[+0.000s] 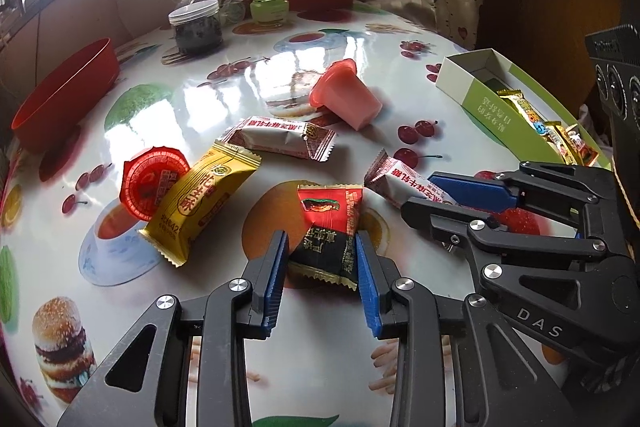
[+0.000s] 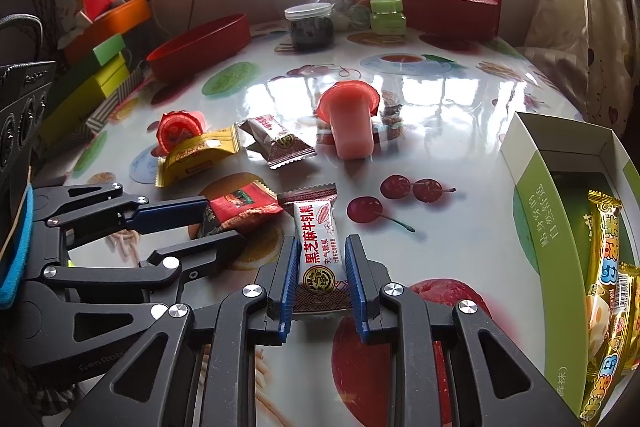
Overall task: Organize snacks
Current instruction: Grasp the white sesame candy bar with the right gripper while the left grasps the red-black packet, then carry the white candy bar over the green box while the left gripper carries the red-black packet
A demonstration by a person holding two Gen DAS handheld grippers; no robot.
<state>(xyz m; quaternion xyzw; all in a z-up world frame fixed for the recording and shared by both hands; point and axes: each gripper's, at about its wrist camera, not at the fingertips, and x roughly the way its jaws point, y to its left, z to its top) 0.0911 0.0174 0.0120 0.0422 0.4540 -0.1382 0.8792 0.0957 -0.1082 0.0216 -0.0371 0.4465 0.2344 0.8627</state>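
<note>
1. The left gripper (image 1: 322,267) has its blue pads on both sides of a red-and-black snack packet (image 1: 328,231) that lies flat on the table (image 1: 248,83). The pads sit at the packet's edges; whether they press it yet I cannot tell.
2. The right gripper (image 2: 322,275) has its fingers closed on a white nougat bar (image 2: 318,247), gripping the near end so the far end points away along the fingers. That hold looks meant for carrying it lengthwise.
3. The likely goal is the green box (image 2: 532,227), open-topped at the right edge of the table, with yellow snack packs (image 2: 604,267) already lying in its near part. Its far part shows bare floor, so there is room there.
4. The path from the bar to the box crosses bare tabletop.
5. Left and far lie the remaining snacks: a yellow packet (image 1: 204,199) leaning on a red jelly cup (image 1: 150,183), a second nougat bar (image 1: 280,137), and a tipped pink jelly cup (image 1: 344,97).
6. The two grippers work close together, so either one swinging sideways risks bumping the other.
</note>
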